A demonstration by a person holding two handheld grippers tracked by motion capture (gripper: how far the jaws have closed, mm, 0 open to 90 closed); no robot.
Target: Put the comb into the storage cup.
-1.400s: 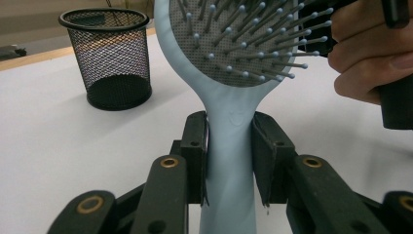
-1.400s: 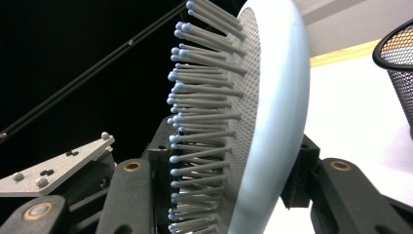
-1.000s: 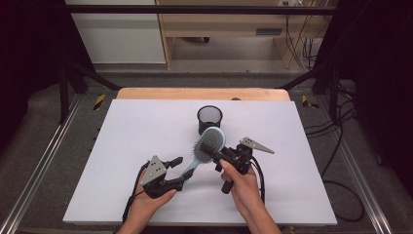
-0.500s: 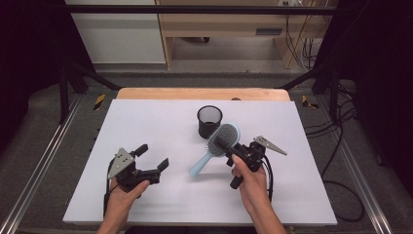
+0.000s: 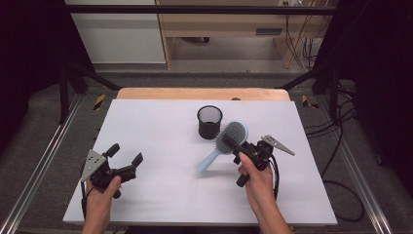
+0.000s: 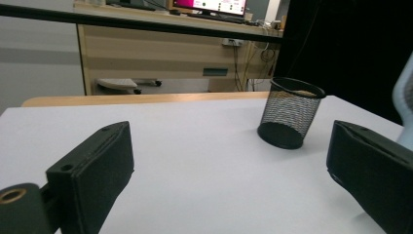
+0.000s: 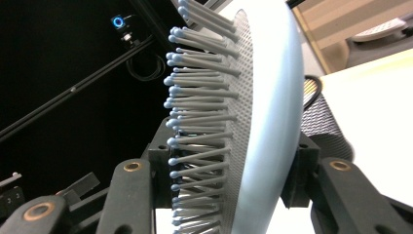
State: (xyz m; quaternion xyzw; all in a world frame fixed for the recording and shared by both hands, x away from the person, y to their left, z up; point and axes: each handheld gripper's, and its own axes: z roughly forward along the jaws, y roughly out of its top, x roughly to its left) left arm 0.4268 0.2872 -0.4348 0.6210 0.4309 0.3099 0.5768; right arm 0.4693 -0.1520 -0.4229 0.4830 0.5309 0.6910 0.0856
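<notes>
A light blue hairbrush (image 5: 228,140) with grey bristles is held above the white table, handle slanting down to the left. My right gripper (image 5: 242,147) is shut on the brush head; in the right gripper view the jaws clamp the hairbrush (image 7: 253,122) across its bristle pad and back. A black mesh cup (image 5: 210,122) stands upright just behind the brush, empty as far as I can see. My left gripper (image 5: 125,158) hovers at the front left, open, nothing between its jaws. In the left gripper view the mesh cup (image 6: 290,112) stands ahead to the right.
The white table (image 5: 160,190) has a wooden strip (image 5: 202,93) along its far edge. Metal rails (image 5: 44,161) flank both sides. Cables (image 5: 341,146) trail on the floor at right. A desk (image 6: 165,58) stands beyond the table.
My left gripper let go of the brush handle, opened and moved left to the front left. My right gripper carried the brush rightward and a little back, near the cup.
</notes>
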